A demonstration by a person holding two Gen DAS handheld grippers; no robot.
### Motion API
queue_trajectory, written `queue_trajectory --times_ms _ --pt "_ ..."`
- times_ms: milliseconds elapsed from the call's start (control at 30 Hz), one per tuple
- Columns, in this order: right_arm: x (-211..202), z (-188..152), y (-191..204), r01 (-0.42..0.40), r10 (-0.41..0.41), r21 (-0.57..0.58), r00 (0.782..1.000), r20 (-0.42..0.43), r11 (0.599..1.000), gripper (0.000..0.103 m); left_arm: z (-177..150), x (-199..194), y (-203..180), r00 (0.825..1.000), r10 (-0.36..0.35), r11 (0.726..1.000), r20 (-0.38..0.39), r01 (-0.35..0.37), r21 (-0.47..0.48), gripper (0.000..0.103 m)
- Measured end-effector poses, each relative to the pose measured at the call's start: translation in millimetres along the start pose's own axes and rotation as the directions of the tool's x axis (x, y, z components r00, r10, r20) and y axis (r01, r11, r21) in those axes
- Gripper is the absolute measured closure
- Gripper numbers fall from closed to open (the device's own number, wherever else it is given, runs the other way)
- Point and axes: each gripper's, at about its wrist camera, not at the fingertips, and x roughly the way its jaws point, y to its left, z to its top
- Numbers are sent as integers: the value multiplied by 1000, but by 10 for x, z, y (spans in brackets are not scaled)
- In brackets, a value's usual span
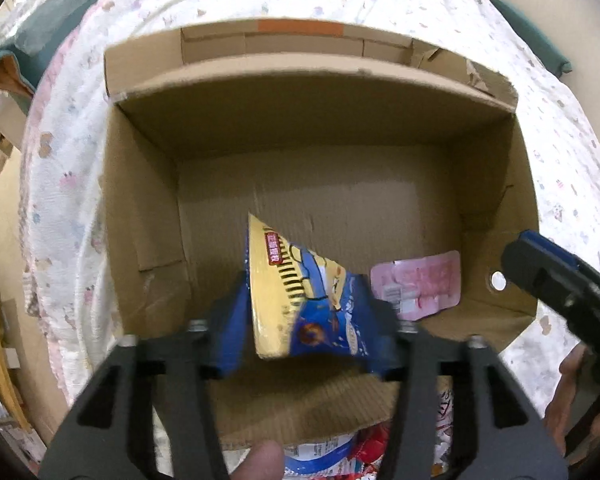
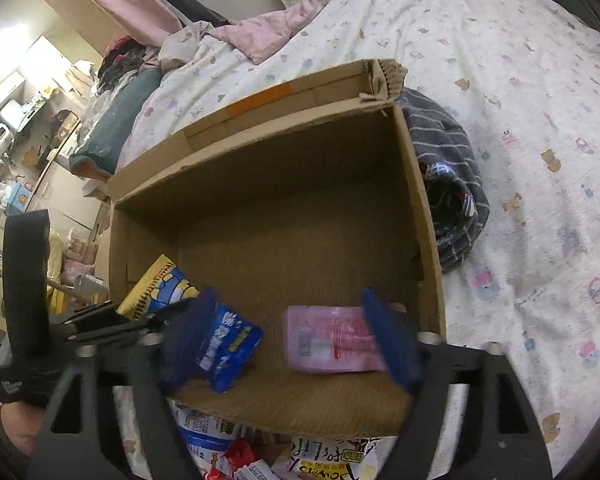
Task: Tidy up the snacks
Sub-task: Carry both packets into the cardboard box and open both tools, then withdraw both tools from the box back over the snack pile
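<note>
While both claws reach down over an open brown cardboard box (image 1: pixel 148 208) that rests on a white bed sheet printed with small animals (image 1: pixel 548 128), two snacks are inside the box. In the left wrist view, the left claw (image 1: pixel 306 328) fills the lower middle of the frame; its blue fingers (image 1: pixel 230 332) stand on either side of a yellow and blue snack packet (image 1: pixel 296 300). The packet sits tilted between them, its yellow corner pointing up toward the frame's centre, and whether the fingers press on it or stand just clear cannot be told. No earlier picture is given, so only this half-spread stance can be stated.

In the right wrist view, the right claw (image 2: pixel 288 340) is spread wide at the lower centre, gripping nothing. A flat pink snack packet (image 2: pixel 328 340) lies on the box floor between its fingers, its right edge hidden behind the right finger. At the left of the same view, the yellow and blue packet shows beside the left claw's black frame.

Below the box's near wall, at the bottom of both frames, more snack bags (image 2: pixel 320 460) in white, blue and red lie on the bed. A dark striped cloth (image 2: pixel 448 184) is bunched against the box's right side.
</note>
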Motion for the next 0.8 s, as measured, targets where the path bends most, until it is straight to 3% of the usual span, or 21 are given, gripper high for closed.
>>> queue_trajectory --times_ms 133,200,267,333,567,800 --pt "-68 36 -17 -16 15 18 999 35 1000 11 6 -121 -36 999 0 1000 45 -1 21 29" --pt "-79 45 -26 -14 13 20 999 42 1000 11 19 -156 -51 997 16 1000 70 -18 22 26" --pt "-77 45 -26 -11 11 16 999 40 1000 11 7 -197 -32 996 24 999 86 -26 22 13" --pt "-69 44 -30 -8 7 14 999 37 1000 11 3 -218 -22 995 25 999 96 -27 21 8" --pt "-95 36 -36 -11 11 13 999 44 1000 11 -41 -290 -17 993 35 999 113 -38 19 8" --pt "-263 59 -93 -9 7 25 997 79 1000 11 -50 -475 142 990 22 999 142 -15 -48 8"
